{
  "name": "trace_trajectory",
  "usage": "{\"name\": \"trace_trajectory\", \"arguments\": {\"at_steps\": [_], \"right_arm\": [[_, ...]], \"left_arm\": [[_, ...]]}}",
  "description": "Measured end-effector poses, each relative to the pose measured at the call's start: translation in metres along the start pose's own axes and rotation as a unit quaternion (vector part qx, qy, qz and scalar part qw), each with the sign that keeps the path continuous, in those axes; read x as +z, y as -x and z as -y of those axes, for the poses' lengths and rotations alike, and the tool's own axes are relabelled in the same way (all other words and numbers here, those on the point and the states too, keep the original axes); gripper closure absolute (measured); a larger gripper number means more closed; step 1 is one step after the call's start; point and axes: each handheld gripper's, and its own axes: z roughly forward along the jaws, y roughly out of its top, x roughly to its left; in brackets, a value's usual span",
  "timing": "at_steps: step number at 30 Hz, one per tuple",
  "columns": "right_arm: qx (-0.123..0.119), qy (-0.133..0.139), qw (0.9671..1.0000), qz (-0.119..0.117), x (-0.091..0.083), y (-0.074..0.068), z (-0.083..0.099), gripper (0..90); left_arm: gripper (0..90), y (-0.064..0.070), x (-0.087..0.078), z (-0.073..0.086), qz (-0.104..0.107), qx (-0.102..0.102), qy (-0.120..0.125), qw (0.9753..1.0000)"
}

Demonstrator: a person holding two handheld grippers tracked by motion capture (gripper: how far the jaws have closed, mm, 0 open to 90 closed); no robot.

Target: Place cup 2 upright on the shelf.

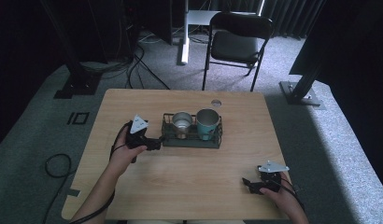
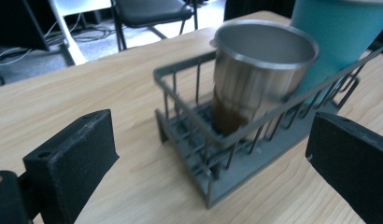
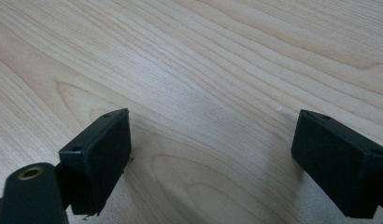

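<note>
Slide the left gripper's (image 1: 154, 143) released fingers (image 2: 70, 161) squarely around the steel cup (image 2: 259, 74) in the wire rack (image 2: 217, 158), leaving the right gripper (image 1: 249, 184), likewise released, resting on the bench (image 1: 199, 182)

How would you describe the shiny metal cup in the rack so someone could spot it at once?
Start at the light wooden table and find the dark grey wire rack near its far middle. Two cups stand in it side by side. The steel cup is the one nearer the left gripper; it is bare silver metal and shorter than the teal cup.
</note>
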Motion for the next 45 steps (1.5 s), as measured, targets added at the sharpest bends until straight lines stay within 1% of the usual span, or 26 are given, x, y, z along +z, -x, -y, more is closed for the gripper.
{"name": "trace_trajectory", "arguments": {"at_steps": [2, 4, 7, 11, 16, 22, 23, 24, 28, 31, 34, 36, 38, 40, 41, 43, 45], "right_arm": [[0.000, 0.000, 1.0000, 0.000, 0.000, 0.000, 0.000, 11.7], [0.000, 0.000, 1.0000, 0.000, 0.000, 0.000, 0.000, 11.7], [0.000, 0.000, 1.0000, 0.000, 0.000, 0.000, 0.000, 11.7], [0.000, 0.000, 1.0000, 0.000, 0.000, 0.000, 0.000, 11.7], [0.000, 0.000, 1.0000, 0.000, 0.000, 0.000, 0.000, 11.8], [0.000, 0.000, 1.0000, 0.000, 0.000, 0.000, 0.000, 11.7], [0.000, 0.000, 1.0000, 0.000, 0.000, 0.000, 0.000, 11.7], [0.000, 0.000, 1.0000, 0.000, 0.000, 0.000, 0.000, 11.7], [0.000, 0.000, 1.0000, 0.000, 0.000, 0.000, 0.000, 11.7], [0.000, 0.000, 1.0000, 0.000, 0.000, 0.000, 0.000, 11.7], [0.000, 0.000, 1.0000, 0.000, 0.000, 0.000, 0.000, 11.7], [0.000, 0.000, 1.0000, 0.000, 0.000, 0.000, 0.000, 11.8], [0.000, 0.000, 1.0000, 0.000, 0.000, 0.000, 0.000, 11.7], [0.000, 0.000, 1.0000, 0.000, 0.000, 0.000, 0.000, 11.7], [0.000, 0.000, 1.0000, 0.000, 0.000, 0.000, 0.000, 11.7], [0.001, 0.000, 1.0000, 0.000, 0.000, 0.000, 0.000, 11.8], [0.000, 0.000, 1.0000, 0.000, 0.000, 0.000, 0.000, 11.8]], "left_arm": [[2.4, -0.002, -0.002, 0.005, -0.001, -0.008, 0.000, 1.0000], [2.4, -0.003, -0.004, 0.009, 0.000, -0.011, 0.000, 0.9999], [2.4, -0.004, -0.007, 0.015, -0.001, -0.008, -0.006, 0.9999], [2.4, -0.005, -0.011, 0.024, -0.009, -0.004, -0.013, 0.9999], [2.4, -0.008, -0.019, 0.036, -0.012, -0.011, -0.019, 0.9997], [2.4, -0.013, -0.029, 0.047, -0.020, -0.024, -0.021, 0.9993], [2.4, -0.013, -0.029, 0.047, -0.020, -0.024, -0.021, 0.9993], [2.4, -0.015, -0.031, 0.052, -0.022, -0.025, -0.026, 0.9991], [2.4, -0.017, -0.036, 0.062, -0.026, -0.036, -0.029, 0.9986], [2.4, -0.018, -0.039, 0.066, -0.035, -0.046, -0.029, 0.9979], [2.4, -0.019, -0.042, 0.071, -0.044, -0.050, -0.035, 0.9972], [2.4, -0.020, -0.045, 0.074, -0.049, -0.056, -0.040, 0.9964], [2.4, -0.022, -0.049, 0.078, -0.059, -0.064, -0.043, 0.9953], [2.4, -0.023, -0.051, 0.080, -0.064, -0.069, -0.047, 0.9945], [2.4, -0.023, -0.051, 0.080, -0.064, -0.069, -0.047, 0.9945], [2.4, -0.025, -0.055, 0.086, -0.073, -0.076, -0.052, 0.9931], [2.4, -0.026, -0.058, 0.089, -0.076, -0.078, -0.053, 0.9926]]}}
